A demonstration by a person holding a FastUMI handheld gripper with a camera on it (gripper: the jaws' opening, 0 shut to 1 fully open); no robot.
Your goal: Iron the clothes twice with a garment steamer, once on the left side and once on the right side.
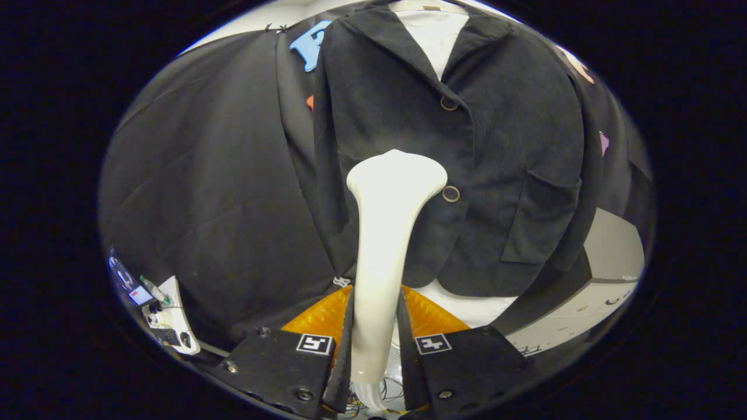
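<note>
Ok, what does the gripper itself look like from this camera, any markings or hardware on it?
The gripper shows two flat, blocky finger bodies. Each carries a small square black-and-white fiducial marker on top and round screw heads on its surface. Orange ribbed parts show just ahead of the bodies, and thin wires show low between the fingers.

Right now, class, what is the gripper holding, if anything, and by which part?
The gripper is shut on the white plastic garment steamer, gripping its narrow handle; the wide head rests near the black jacket.

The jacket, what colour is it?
Black, with round brown-rimmed buttons. The jacket shows in the gripper view, beyond the steamer the gripper grips.
</note>
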